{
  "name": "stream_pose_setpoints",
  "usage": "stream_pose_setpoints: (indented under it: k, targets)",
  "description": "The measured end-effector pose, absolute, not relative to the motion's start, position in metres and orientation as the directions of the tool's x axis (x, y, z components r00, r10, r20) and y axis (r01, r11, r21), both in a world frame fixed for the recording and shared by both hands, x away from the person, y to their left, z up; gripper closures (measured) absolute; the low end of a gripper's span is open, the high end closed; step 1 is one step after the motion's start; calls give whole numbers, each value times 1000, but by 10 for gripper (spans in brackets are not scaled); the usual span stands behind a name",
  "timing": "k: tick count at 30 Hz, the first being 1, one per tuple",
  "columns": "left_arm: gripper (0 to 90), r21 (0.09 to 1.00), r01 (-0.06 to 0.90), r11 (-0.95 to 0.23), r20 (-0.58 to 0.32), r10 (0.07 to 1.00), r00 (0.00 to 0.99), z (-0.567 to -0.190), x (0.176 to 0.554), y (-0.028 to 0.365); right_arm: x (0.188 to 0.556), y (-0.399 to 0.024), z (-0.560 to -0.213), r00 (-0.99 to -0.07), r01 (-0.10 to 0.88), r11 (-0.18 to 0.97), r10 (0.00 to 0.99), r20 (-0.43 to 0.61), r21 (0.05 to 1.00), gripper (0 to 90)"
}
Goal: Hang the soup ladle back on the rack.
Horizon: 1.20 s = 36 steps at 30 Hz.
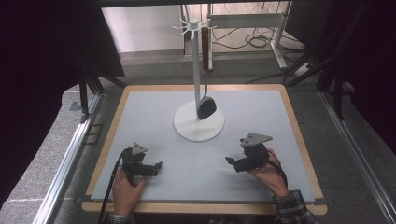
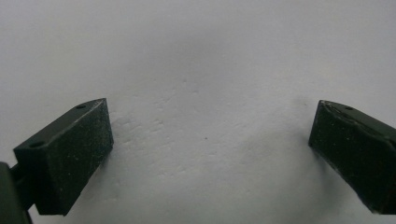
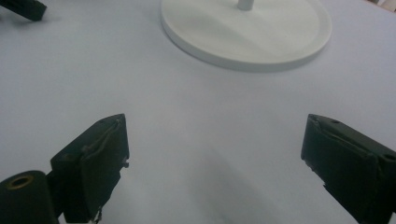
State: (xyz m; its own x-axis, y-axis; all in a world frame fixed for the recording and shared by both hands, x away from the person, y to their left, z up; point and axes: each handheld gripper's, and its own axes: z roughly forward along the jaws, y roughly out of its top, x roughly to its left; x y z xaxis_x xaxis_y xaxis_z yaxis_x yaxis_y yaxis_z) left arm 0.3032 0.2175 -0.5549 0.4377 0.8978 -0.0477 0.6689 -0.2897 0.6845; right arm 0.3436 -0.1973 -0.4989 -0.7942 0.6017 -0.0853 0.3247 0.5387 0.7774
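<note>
both grippers sit low over the pale grey mat (image 1: 154, 121), near its front edge, well apart from each other. left gripper (image 1: 158, 166) held in the person's left hand (image 1: 125, 186), tips pointing toward the middle of the mat; in the left gripper view its jaws stand wide apart, nothing between the pads, bare mat beneath. right gripper (image 1: 229, 161) held in the right hand (image 1: 266, 175), tips pointing left toward the other gripper; in the right gripper view its jaws are likewise spread wide with nothing between them, pads (image 3: 100, 163) clear of any object.

white stand (image 1: 198, 122) rests on the mat's middle, far side of both grippers: round flat base, thin upright pole, ring of hooks at the top. a dark ladle (image 1: 206, 108) hangs from one hook by its reddish-brown handle, bowl down, just above the base, beside the pole. neither gripper touches stand or ladle; the right one is the nearer. stand's base rim (image 3: 243, 58) lies ahead of the right jaws in the right gripper view.

wooden table edge (image 1: 116, 116) frames the mat.
</note>
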Motion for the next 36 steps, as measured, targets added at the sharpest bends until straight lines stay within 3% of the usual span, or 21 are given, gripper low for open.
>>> stream_pose_setpoints:
  k: [18,36]
  targets:
    - [1,685,669,-290,-48,898,438,-555,303,217,330,-226,-520,-763,387,555,642,-83,736,2]
    - [1,687,668,-286,-50,899,435,-555,303,217,332,-232,-535,-759,441,571,649,-52,692,0]
